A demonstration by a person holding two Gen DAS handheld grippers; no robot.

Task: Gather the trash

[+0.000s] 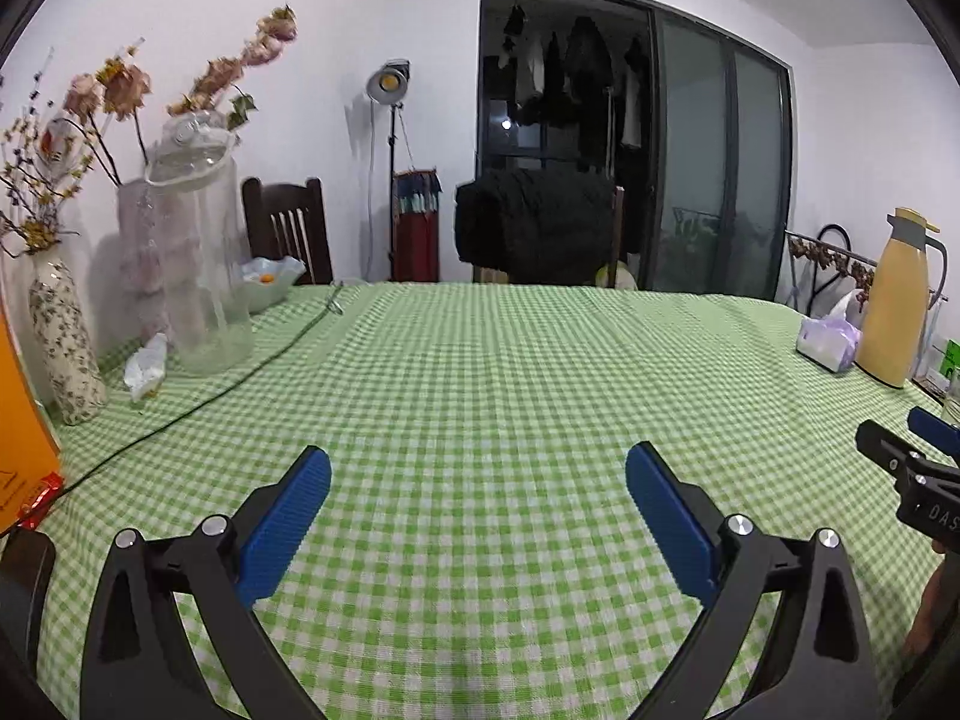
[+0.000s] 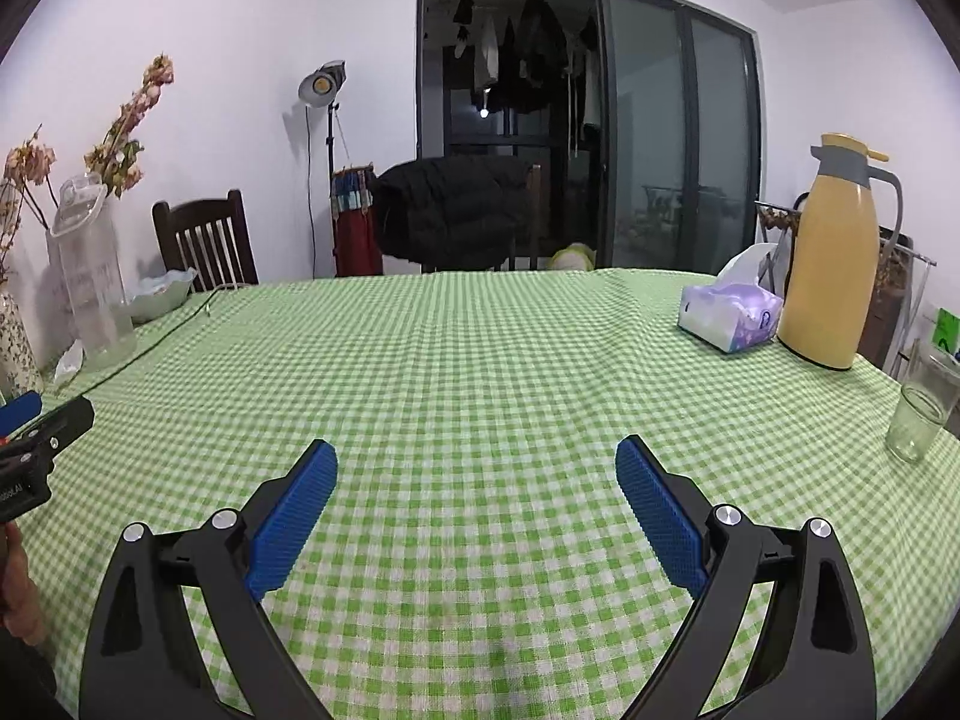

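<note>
- The left gripper (image 1: 478, 468) hangs low over the green-checked tablecloth (image 1: 480, 372), its blue-padded fingers (image 1: 288, 525) spread wide apart with nothing between them.
- The right gripper (image 2: 477, 462) is in the same pose, jaws apart and empty, above the middle of the cloth; its tip also shows at the right edge of the left wrist view.
- The only likely piece of trash is a crumpled whitish wrapper (image 1: 146, 366) lying on the cloth at the far left, at the foot of the tall clear plastic jar (image 1: 198, 252) and just beside the patterned vase (image 1: 63, 348) (in the right wrist view it is a small pale scrap (image 2: 69, 360) by the same jar).
- Both grippers are well apart from that wrapper.
- A thin black cable (image 1: 198, 402) runs diagonally across the left part of the cloth, passing near the wrapper.
- Behind the jar sits a pale wavy-edged bowl (image 1: 270, 285) with something small and orange in it.
- On the right side stand a yellow thermos jug (image 2: 834, 264) and, touching or just beside it, a soft pack of tissues (image 2: 729, 315).
- A clear drinking glass (image 2: 921, 414) stands near the right edge of the table.
- An orange box (image 1: 21, 420) fills the left edge of the left wrist view.
- Beyond the table are a dark wooden chair (image 2: 204, 240), a lamp on a stand (image 2: 324, 84) and a black coat (image 2: 456, 210) draped over another chair.
</note>
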